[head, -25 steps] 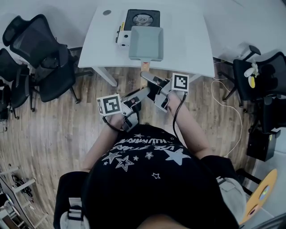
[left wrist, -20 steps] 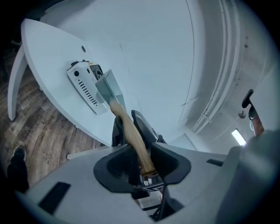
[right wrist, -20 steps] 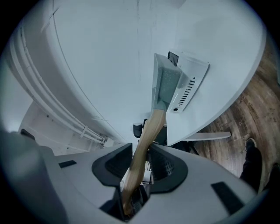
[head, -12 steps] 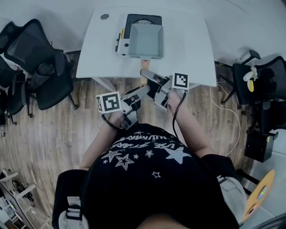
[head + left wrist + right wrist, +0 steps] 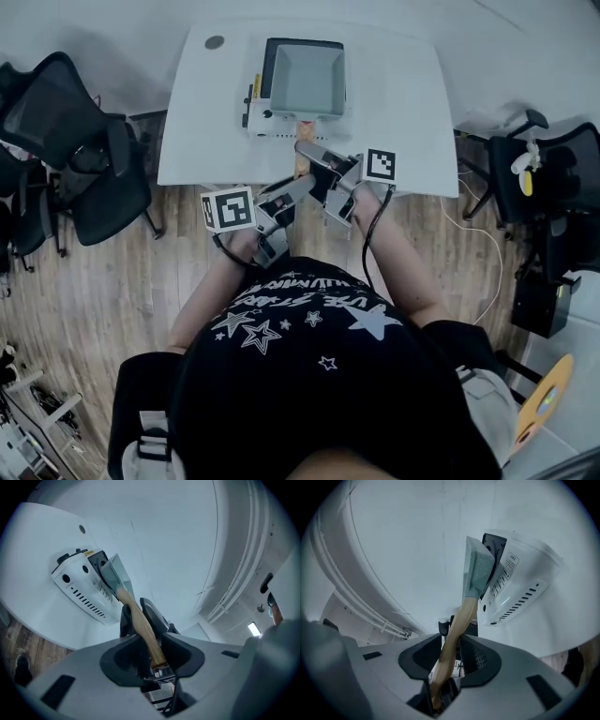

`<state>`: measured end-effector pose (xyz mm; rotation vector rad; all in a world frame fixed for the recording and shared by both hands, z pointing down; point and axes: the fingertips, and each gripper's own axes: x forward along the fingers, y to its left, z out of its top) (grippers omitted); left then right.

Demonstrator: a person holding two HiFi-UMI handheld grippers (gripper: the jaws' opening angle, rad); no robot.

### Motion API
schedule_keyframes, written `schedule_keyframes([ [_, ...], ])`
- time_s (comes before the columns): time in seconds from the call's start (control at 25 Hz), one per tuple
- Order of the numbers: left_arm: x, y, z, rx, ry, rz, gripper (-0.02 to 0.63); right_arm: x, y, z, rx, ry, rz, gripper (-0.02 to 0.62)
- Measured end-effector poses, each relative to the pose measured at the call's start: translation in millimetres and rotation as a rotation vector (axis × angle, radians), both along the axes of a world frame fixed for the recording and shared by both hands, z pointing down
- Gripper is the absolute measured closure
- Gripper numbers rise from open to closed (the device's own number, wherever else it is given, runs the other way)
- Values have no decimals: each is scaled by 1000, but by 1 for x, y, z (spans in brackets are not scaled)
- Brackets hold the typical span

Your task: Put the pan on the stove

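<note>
left gripper [image 5: 151, 645] and right gripper [image 5: 449, 654] clamp the wooden handle [image 5: 139, 620], the natural hold, of a rigid, likely front-heavy pan [image 5: 305, 80] over the stove [image 5: 266, 120] at 12 o'clock

Looks like an office: black swivel chairs [image 5: 62, 131] on both sides of a white counter [image 5: 398, 103], wood-plank floor [image 5: 112, 300] underneath.
</note>
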<state>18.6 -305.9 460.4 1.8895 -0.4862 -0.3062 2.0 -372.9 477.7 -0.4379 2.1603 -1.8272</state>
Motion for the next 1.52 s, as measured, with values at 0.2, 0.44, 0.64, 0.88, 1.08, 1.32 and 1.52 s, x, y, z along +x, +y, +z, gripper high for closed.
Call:
schedule_keyframes([
  [0.2, -5, -27, 5, -17, 3, 11, 474, -4, -26, 6, -20, 7, 13, 474],
  [0.44, -12, -64, 13, -39, 18, 18, 472, -11, -63, 16, -42, 15, 26, 472],
  [0.64, -16, -73, 12, -44, 16, 30, 472, -13, -72, 17, -53, 28, 33, 472],
  [0.88, -14, -86, 17, -55, 12, 37, 469, -14, -85, 22, -66, 31, 37, 471],
  [1.08, -15, -87, 17, -49, 5, 43, 471, -13, -87, 24, -63, 42, 39, 472],
  [1.32, -12, -87, 27, -54, -22, 47, 471, -11, -87, 31, -75, 87, 36, 476],
  [1.52, -7, -87, 37, -54, -41, 73, 471, -9, -88, 39, -76, 143, 39, 477],
])
